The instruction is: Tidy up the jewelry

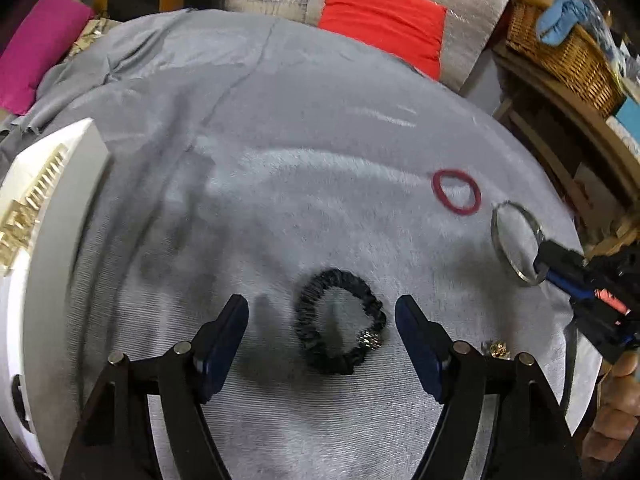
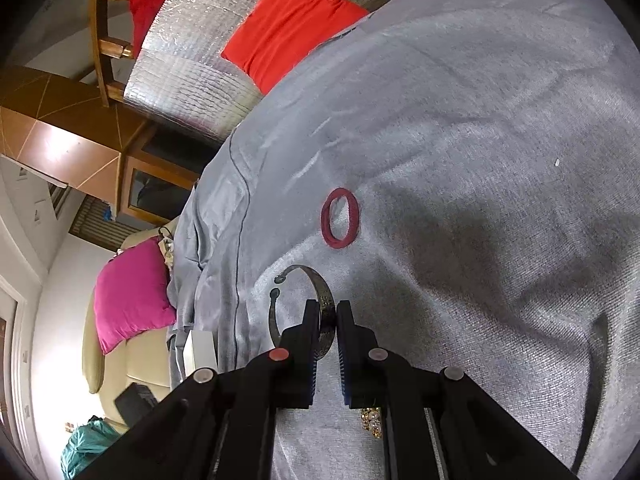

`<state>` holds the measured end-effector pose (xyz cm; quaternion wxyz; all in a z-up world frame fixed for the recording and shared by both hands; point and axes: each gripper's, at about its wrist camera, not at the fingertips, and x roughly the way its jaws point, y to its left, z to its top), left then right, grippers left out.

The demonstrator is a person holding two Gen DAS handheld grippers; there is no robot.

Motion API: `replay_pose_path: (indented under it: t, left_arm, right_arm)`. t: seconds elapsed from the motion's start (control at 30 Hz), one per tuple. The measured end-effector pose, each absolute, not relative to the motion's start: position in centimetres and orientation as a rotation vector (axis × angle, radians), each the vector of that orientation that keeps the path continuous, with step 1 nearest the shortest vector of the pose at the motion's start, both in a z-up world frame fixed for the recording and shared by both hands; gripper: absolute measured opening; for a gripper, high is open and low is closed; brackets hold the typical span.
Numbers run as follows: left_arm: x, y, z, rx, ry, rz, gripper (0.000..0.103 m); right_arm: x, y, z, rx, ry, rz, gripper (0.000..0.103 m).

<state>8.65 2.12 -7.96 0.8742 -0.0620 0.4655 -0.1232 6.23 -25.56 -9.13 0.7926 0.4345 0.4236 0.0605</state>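
Grey cloth (image 1: 304, 128) covers the work surface. Left gripper (image 1: 322, 314) released, jaws wide apart, hanging over a black scrunchie (image 1: 340, 324) that lies flat on the cloth between the two fingers; neither pad touches it. A small metallic charm sits on the scrunchie's near right edge. Red band (image 1: 456, 192) lies farther off and to the right, apart from everything else. Right gripper (image 2: 328, 316) clenched on a silver bangle (image 2: 320, 296): the pads pinch the band's near side, and the open ends with their small knobs point away to the left in the right wrist view. In the left wrist view the same bangle (image 1: 516, 240) shows at the right, just near of the red band, with the right gripper's tip on its near rim. White box (image 1: 48, 240) stands at the left edge of the cloth, with gold-coloured pieces in it; blurred, so their kind is uncertain. A gold, pearl-like piece (image 2: 372, 420) peeks out under the right gripper. Red cushion (image 1: 384, 20) at the far side.
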Motion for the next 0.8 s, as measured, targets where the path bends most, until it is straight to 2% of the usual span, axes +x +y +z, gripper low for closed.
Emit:
replay_pose_path:
  t: [0.17, 0.23, 0.27, 0.67, 0.7, 0.77, 0.8]
  left_arm:
    - [8.8, 4.2, -7.6, -0.128, 0.952, -0.177, 0.074]
    - [9.1, 4.2, -8.1, -0.130, 0.978, -0.186, 0.055]
    - [9.3, 4.1, -8.5, -0.116, 0.994, -0.192, 0.052]
    - [9.2, 2.4, -9.5, -0.062, 1.003, -0.220, 0.051]
    - [9.2, 2.2, -9.5, -0.048, 0.998, -0.213, 0.049]
    - [9.0, 1.6, -9.5, 0.000, 0.979, -0.202, 0.030]
    - [8.9, 1.4, -9.4, 0.015, 0.972, -0.209, 0.017]
  right_arm:
    - [6.4, -25.4, -9.3, 0.937, 0.917, 0.134, 0.010]
    - [6.5, -25.3, -9.3, 0.932, 0.921, 0.132, 0.010]
    - [6.5, -25.2, -9.4, 0.932, 0.922, 0.133, 0.010]
    - [6.7, -24.7, -9.5, 0.922, 0.933, 0.137, 0.010]
    - [6.7, -24.8, -9.6, 0.924, 0.935, 0.139, 0.010]
    - [6.7, -24.7, -9.6, 0.923, 0.936, 0.138, 0.010]
    - [6.7, -24.7, -9.6, 0.922, 0.936, 0.138, 0.010]
